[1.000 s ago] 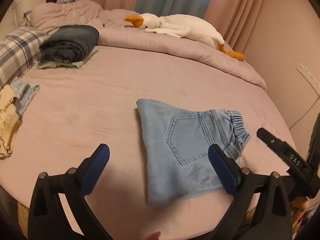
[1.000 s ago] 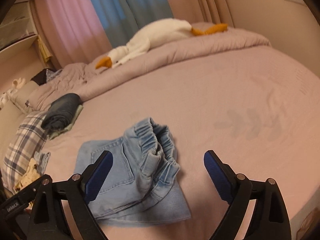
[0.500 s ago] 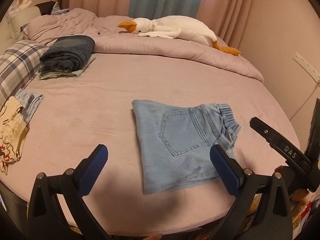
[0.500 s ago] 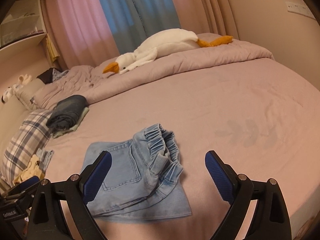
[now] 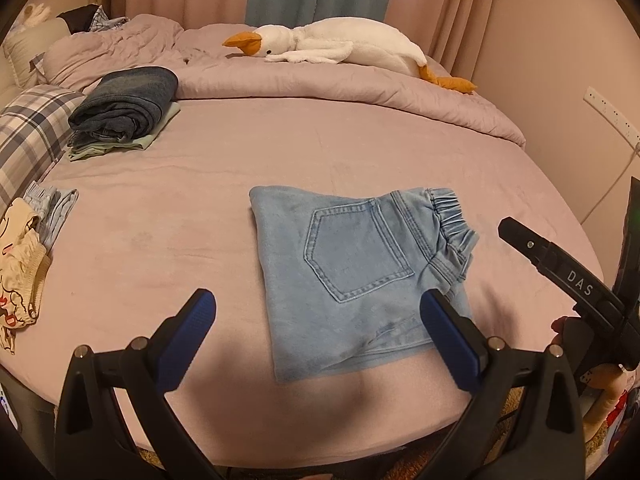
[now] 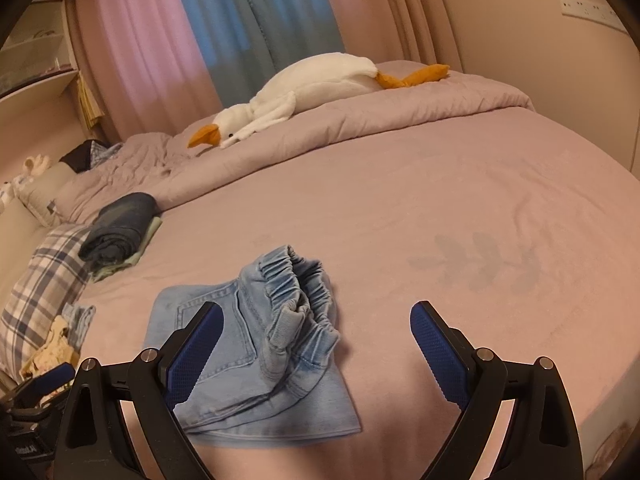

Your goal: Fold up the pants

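Observation:
Light blue denim pants (image 5: 352, 272) lie folded into a small square on the pink bed, back pocket up and elastic waistband to the right. They also show in the right wrist view (image 6: 256, 348), with the waistband bunched on top. My left gripper (image 5: 320, 332) is open and empty, held above the near edge of the bed, just short of the pants. My right gripper (image 6: 316, 344) is open and empty, held over the near side of the pants. Its black body (image 5: 568, 280) shows at the right of the left wrist view.
A stack of folded dark jeans and green cloth (image 5: 124, 112) sits at the back left. A white goose plush (image 5: 340, 44) lies on the rolled duvet. A plaid pillow (image 5: 28, 128) and loose clothes (image 5: 24, 256) lie at the left. The wall (image 5: 560, 80) stands right.
Both grippers have drawn back and up from the folded pants, so more of the bed shows. The pants have not moved.

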`<state>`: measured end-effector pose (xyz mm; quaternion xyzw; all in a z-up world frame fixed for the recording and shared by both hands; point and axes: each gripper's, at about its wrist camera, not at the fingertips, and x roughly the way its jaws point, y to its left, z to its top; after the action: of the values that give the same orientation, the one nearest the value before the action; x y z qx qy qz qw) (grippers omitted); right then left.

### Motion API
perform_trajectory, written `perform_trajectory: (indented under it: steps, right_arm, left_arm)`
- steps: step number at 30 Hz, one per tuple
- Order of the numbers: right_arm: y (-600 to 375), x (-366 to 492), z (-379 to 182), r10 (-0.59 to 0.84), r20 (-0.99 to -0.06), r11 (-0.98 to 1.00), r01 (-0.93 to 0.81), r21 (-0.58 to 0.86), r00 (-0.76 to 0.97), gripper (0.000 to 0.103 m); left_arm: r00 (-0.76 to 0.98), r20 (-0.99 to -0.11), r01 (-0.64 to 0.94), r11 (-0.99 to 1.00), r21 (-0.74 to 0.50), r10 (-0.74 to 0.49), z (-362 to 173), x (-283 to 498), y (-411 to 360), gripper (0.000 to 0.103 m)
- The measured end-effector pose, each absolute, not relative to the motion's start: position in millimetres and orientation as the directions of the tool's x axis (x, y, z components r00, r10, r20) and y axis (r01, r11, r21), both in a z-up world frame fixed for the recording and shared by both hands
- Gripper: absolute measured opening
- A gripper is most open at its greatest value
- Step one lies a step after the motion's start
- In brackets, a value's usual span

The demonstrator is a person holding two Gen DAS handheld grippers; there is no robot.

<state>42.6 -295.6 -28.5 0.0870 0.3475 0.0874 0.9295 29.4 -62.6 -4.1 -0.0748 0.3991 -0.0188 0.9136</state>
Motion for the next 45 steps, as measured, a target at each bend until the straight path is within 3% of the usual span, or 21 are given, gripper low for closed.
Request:
perform_trajectory:
  steps: [45]
  right_arm:
    - [-275.3,40.2,-33.5,0.191,-0.663,0.981,-0.122,0.149,0.724,0.094]
  left_arm:
    - [0.672,-0.736,-0.050,0.987,-0.153,-0.080,-9.4,27.8,-54.7,0.102]
